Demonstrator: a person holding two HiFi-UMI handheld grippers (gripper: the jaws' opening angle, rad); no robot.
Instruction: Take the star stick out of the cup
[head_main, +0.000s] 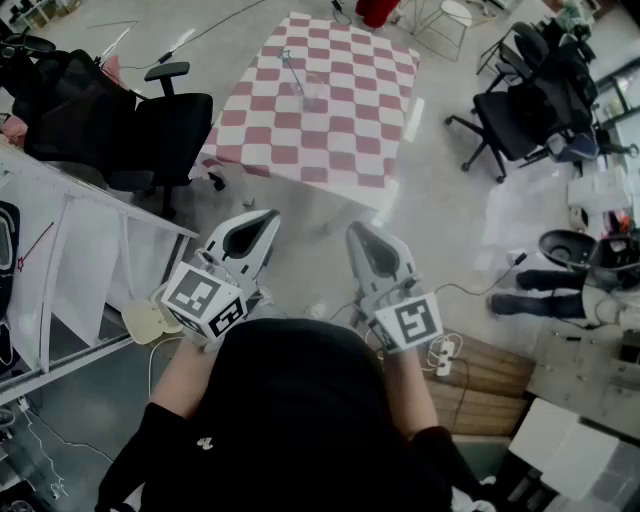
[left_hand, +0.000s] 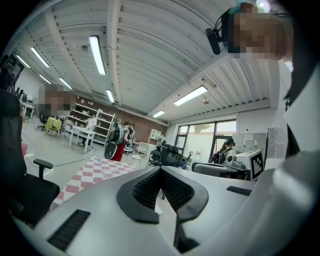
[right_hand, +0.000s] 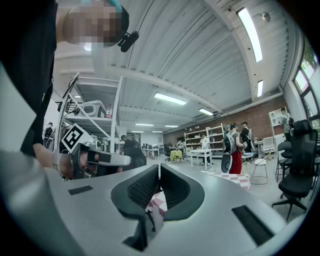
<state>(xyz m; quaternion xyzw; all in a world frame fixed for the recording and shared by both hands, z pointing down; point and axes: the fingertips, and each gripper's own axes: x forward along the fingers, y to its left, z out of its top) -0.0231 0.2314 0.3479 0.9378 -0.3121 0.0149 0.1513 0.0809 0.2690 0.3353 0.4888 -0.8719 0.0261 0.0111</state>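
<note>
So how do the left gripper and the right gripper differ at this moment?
In the head view the left gripper slants rightward; the right gripper points almost straight ahead. The left gripper's marker cube shows two patterned faces, the right gripper's plainly one. Both are shut, hold nothing, and are well short of the checkered table.

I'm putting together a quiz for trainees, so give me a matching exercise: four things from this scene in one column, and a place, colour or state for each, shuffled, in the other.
Things
1. cup
2. office chair
3. right gripper
4. tablecloth

Descriptions
A. red and white checks
B. jaws shut, nothing between them
C. on the tablecloth, holding the star stick
D. black, left of the tablecloth

Pairs: 1-C, 2-D, 3-B, 4-A
</note>
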